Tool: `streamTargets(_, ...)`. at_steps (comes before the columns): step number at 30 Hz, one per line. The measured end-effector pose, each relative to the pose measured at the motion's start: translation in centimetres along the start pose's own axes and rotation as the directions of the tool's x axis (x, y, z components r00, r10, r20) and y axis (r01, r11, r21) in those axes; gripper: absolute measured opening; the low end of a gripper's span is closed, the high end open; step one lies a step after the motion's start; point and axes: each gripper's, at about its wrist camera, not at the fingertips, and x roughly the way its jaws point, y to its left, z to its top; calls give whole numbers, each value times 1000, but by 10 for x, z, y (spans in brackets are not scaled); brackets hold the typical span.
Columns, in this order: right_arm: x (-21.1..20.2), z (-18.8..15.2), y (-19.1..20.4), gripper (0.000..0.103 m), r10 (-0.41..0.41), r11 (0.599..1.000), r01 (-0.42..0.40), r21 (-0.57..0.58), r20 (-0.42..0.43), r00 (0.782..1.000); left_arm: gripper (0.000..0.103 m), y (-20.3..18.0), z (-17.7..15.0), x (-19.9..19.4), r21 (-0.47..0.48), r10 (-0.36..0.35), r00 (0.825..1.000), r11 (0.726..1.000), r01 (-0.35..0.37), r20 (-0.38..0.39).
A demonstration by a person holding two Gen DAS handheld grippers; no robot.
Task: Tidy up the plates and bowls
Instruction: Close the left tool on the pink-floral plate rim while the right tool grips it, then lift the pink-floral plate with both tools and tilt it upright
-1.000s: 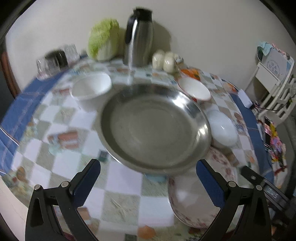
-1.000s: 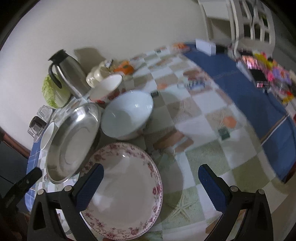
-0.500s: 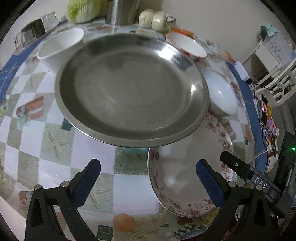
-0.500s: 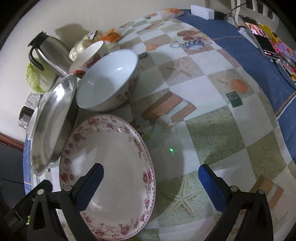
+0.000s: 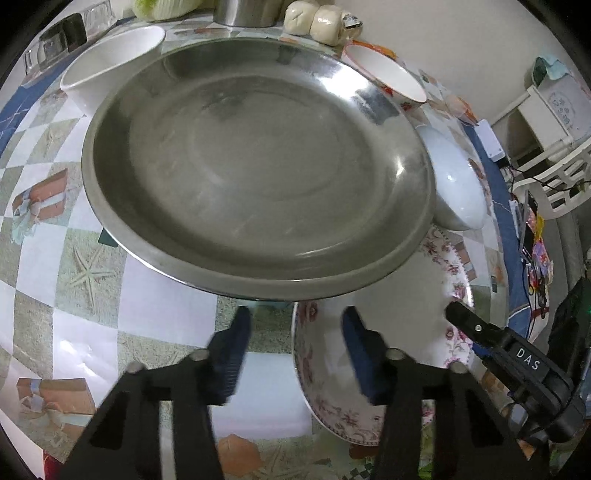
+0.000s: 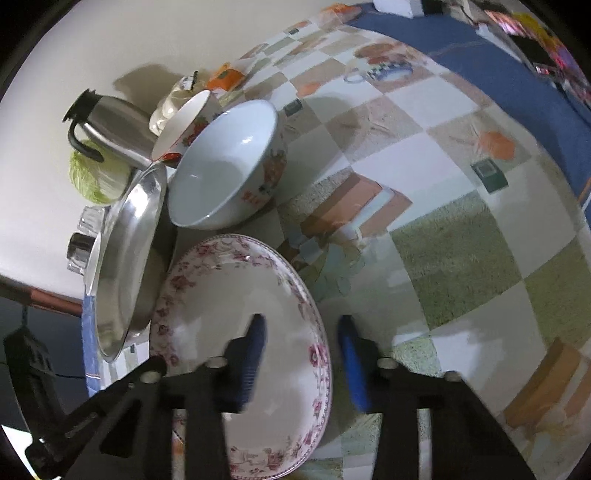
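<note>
A floral-rimmed plate (image 5: 406,332) lies on the checked tablecloth, its far edge tucked under the rim of a big steel pan (image 5: 258,166). My left gripper (image 5: 295,317) points down at the plate's left rim. Its jaws are closing with that rim between them, and the pads are clear of it. In the right wrist view the same plate (image 6: 240,314) sits below my right gripper (image 6: 302,325). Those jaws are closing astride the plate's right rim, one pad over the plate, one outside it, neither touching. The steel pan (image 6: 125,258) stands to the plate's left.
A plain white bowl (image 5: 110,62), a red-patterned bowl (image 5: 384,74) and a fruit-printed white bowl (image 6: 225,166) ring the pan. A steel thermos (image 6: 110,129), a cabbage (image 6: 96,177) and buns (image 5: 321,18) stand by the wall. The other gripper's body (image 5: 517,362) shows at the right.
Both grippers have sunk toward the table and tipped downward. Their jaws, wide apart before, have narrowed around the floral plate's opposite rims.
</note>
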Motion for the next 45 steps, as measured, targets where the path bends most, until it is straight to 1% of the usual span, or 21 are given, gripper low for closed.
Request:
streamTargets(1, 0, 1, -3, 26, 2, 1000, -2, 10, 0, 1000, 41, 1, 0, 2, -4, 2, 1000, 1000, -2, -5)
streamTargets(2, -1, 1, -6, 24, 5, 1000, -5, 24, 2, 1000, 38, 2, 0, 5, -11, 1, 1000, 1000, -1, -15)
streamTargets(3, -1, 1, -8, 18, 6, 1000, -6, 31, 2, 1000, 34, 3, 1, 7, -18, -1, 1000, 1000, 1, -22)
streamTargets(4, 0, 1, -9, 15, 4, 999, -4, 37, 0, 1000, 30, 4, 1, 9, -27, -6, 1000, 1000, 5, -28)
streamTargets(8, 0, 0, -12, 16, 12, 999, -12, 43, -5, 1000, 25, 7, 2, 11, -43, -29, 999, 999, 28, -24)
streamTargets(10, 2, 1, -11, 16, 9, 999, -9, 39, -6, 1000, 18, 7, 2, 12, -47, -53, 998, 998, 51, -34)
streamTargets(11, 2, 1, -11, 16, 12, 999, -11, 41, -7, 1000, 16, 5, 1, 14, -45, -66, 997, 997, 64, -43)
streamTargets(14, -1, 0, -18, 16, 20, 999, -20, 49, -10, 1000, 15, -2, 0, 15, -25, -76, 996, 997, 74, -52)
streamTargets(18, -6, 3, -29, 16, 8, 997, -8, 74, 3, 1000, 15, -14, -2, 21, -10, -118, 990, 993, 117, -80)
streamTargets(21, -10, 4, -39, 16, 8, 996, -9, 94, 12, 1000, 15, -24, -2, 24, 15, -118, 989, 993, 119, -85)
streamTargets(26, -13, 3, -48, 15, 31, 993, -33, 117, 11, 999, 15, -27, 1, 28, 17, -119, 990, 993, 121, -81)
streamTargets(28, -13, 3, -45, 15, 18, 995, -19, 96, 11, 1000, 15, -27, -4, 25, 30, -108, 991, 993, 110, -74)
streamTargets(33, -17, 5, -36, 14, 5, 999, -7, 53, 36, 999, 15, -35, -1, 21, 48, -99, 994, 994, 101, -51)
streamTargets(37, -23, 5, -33, 14, 14, 999, -16, 31, 55, 998, 15, -34, 1, 14, 44, -116, 993, 992, 118, -32)
streamTargets(45, -33, 2, -32, 14, 35, 999, -37, 24, 73, 997, 15, -38, 1, 11, 55, -121, 992, 991, 123, -28)
